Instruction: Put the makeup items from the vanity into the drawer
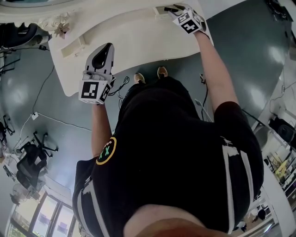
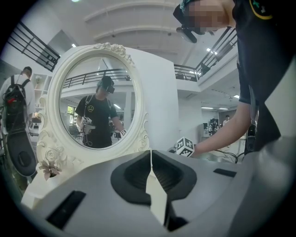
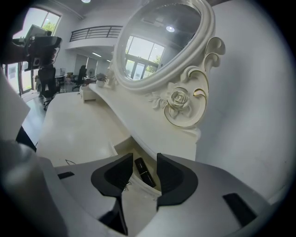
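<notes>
A white vanity [image 1: 134, 41] carries an oval mirror [image 2: 95, 106] in an ornate frame. At its right end a small drawer [image 3: 121, 147] stands open. A black makeup tube [image 3: 144, 172] lies inside it. My right gripper [image 3: 144, 162] hangs just over that drawer, open, with the tube below and beyond its pads and nothing pressed between them. In the head view the right gripper [image 1: 168, 9] is at the top, over the drawer [image 1: 159, 13]. My left gripper [image 1: 109, 45] hovers over the vanity's left half. The left gripper [image 2: 151, 159] is shut and holds nothing.
A small white box [image 1: 74, 46] and a flower ornament [image 1: 60, 28] sit at the vanity's left end. Cables [image 1: 121, 85] trail on the grey floor by the person's feet. A person with a backpack [image 2: 18, 97] stands left of the mirror.
</notes>
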A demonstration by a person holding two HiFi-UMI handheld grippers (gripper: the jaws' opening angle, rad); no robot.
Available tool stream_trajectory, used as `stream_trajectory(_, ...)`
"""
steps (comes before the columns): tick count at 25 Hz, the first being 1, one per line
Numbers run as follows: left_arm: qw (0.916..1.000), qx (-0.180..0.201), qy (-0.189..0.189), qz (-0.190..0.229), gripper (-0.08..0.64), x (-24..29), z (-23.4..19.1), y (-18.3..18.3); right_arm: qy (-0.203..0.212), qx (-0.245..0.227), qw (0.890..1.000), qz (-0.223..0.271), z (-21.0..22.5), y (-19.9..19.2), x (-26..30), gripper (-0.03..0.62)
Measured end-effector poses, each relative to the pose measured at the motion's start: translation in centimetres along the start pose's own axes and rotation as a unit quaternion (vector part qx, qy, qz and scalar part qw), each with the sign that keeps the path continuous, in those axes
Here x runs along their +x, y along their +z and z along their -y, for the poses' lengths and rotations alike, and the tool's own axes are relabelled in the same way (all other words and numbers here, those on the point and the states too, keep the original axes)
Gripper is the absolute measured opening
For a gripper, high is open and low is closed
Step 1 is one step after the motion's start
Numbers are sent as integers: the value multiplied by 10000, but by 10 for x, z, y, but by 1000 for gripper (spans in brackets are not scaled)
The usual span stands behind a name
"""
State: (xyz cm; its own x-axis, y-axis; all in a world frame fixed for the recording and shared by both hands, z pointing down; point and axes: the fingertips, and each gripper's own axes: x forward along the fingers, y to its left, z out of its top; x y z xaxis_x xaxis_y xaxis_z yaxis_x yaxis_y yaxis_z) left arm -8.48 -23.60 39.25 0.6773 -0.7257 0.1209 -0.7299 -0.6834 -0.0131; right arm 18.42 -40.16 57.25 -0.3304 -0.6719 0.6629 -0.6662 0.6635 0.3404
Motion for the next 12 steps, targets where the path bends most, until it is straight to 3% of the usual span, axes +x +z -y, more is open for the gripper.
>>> stream_trajectory(6,10000,4,35,5,28,4,1,0,-18,218,9984,512,-6,25,-18,182)
stream_trajectory(12,10000,38,24,42,28,10,1,1,262,585,9821,1774,-55,98,-62,23)
